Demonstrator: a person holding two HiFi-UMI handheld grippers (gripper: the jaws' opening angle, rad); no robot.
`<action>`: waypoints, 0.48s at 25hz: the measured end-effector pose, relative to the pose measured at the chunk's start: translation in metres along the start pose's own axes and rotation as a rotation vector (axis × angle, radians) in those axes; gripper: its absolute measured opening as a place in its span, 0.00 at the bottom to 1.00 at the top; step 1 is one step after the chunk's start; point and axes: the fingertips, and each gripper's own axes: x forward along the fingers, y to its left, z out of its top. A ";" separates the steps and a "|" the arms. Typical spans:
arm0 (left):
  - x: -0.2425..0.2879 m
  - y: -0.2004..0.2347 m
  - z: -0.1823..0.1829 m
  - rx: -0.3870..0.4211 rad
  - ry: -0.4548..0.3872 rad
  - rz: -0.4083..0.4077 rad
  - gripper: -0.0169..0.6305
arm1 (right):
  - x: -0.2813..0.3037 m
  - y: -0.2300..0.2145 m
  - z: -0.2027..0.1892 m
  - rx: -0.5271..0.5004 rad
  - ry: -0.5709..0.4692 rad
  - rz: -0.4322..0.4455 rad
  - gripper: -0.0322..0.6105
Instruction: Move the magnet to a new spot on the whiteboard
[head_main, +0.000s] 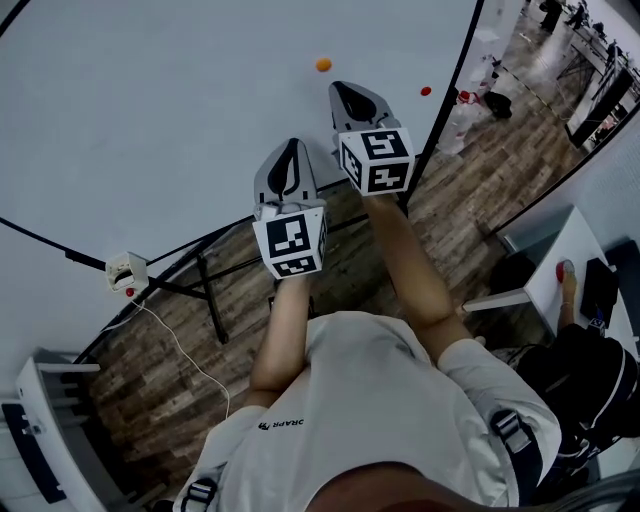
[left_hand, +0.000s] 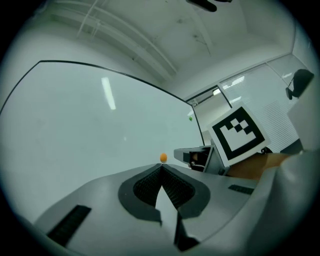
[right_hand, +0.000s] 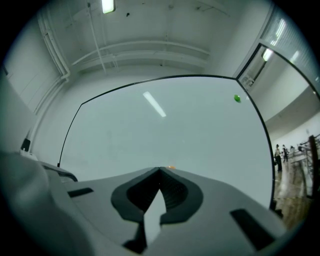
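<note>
Whiteboard (right_hand: 150, 130), orange magnet (right_hand: 171, 167) half-hidden behind right gripper (right_hand: 160, 169)

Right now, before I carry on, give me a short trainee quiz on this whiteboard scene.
1. True or false: the right gripper holds the orange magnet.
2. In the head view, which magnet sits nearer the whiteboard edge: A orange, B the red magnet?
3. Fill in: the left gripper is empty and ____.

Key: 1 false, it is shut with the magnet just beyond its tips; 2 B; 3 shut.
</note>
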 end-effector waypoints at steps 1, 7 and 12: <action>-0.001 -0.001 0.003 -0.003 -0.003 -0.003 0.03 | -0.004 0.003 -0.001 0.002 -0.001 0.004 0.07; -0.001 -0.005 0.013 0.000 -0.021 -0.027 0.03 | -0.020 0.007 -0.007 0.033 -0.009 0.010 0.07; 0.000 -0.008 0.009 -0.006 -0.009 -0.037 0.03 | -0.032 0.011 -0.011 0.054 -0.020 0.022 0.07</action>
